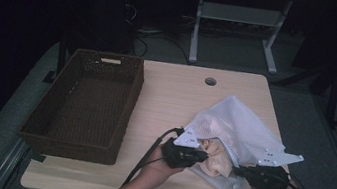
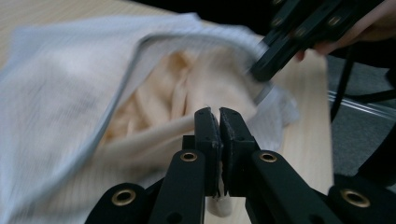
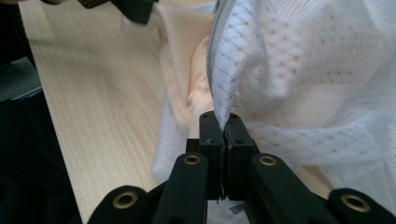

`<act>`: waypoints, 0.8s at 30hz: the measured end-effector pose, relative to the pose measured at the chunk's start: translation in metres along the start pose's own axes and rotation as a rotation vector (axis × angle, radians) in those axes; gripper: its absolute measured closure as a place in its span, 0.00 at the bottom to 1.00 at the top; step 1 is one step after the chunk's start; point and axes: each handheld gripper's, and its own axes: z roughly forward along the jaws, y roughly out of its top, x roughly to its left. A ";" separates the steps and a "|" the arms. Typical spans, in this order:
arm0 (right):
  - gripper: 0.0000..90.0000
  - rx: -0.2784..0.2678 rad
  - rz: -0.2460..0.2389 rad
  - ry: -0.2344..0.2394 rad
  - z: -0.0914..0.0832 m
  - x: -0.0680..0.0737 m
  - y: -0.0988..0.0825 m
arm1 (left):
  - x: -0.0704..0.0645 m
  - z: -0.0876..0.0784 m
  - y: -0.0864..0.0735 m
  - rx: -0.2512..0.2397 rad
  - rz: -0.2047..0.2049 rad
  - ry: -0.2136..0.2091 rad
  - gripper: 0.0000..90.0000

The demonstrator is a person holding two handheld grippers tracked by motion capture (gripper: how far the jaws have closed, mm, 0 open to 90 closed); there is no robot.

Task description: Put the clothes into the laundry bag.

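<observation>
A white mesh laundry bag (image 1: 247, 131) lies on the right half of the wooden table (image 1: 171, 95), its zip mouth open toward me. A peach garment (image 1: 215, 158) spills from that mouth. My left gripper (image 1: 203, 155) is shut on a fold of the garment (image 2: 163, 107), and a bit of peach cloth shows pinched low between its jaws in the left gripper view (image 2: 219, 114). My right gripper (image 1: 241, 170) is shut on the bag's zip edge (image 3: 303, 70), with the mesh rising from its closed jaws (image 3: 223, 119). The two grippers face each other across the bag's mouth.
A dark brown wicker basket (image 1: 125, 113) stands on the left side of the table. A round cable hole (image 1: 210, 81) sits near the far edge. Beyond the table are a white frame's legs (image 1: 196, 33) and dark floor.
</observation>
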 end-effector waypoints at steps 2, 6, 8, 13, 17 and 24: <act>0.98 -0.001 -0.002 0.000 0.000 0.000 0.000 | -0.005 0.012 0.008 -0.002 0.020 -0.015 0.96; 0.98 -0.016 0.000 -0.005 -0.006 0.000 0.001 | -0.009 0.048 0.017 0.035 0.066 -0.018 0.96; 0.98 -0.030 0.005 -0.003 -0.010 -0.001 0.001 | -0.005 0.063 0.017 0.044 0.059 -0.003 0.96; 0.98 -0.049 0.019 0.004 -0.017 -0.002 0.001 | 0.009 0.090 0.016 0.041 0.038 0.089 0.96; 0.98 -0.050 0.011 0.022 -0.019 -0.001 0.003 | 0.020 0.099 0.018 0.031 0.030 0.225 0.96; 0.98 -0.046 0.011 0.021 -0.017 -0.001 0.002 | 0.027 0.098 0.019 0.015 -0.007 0.196 0.91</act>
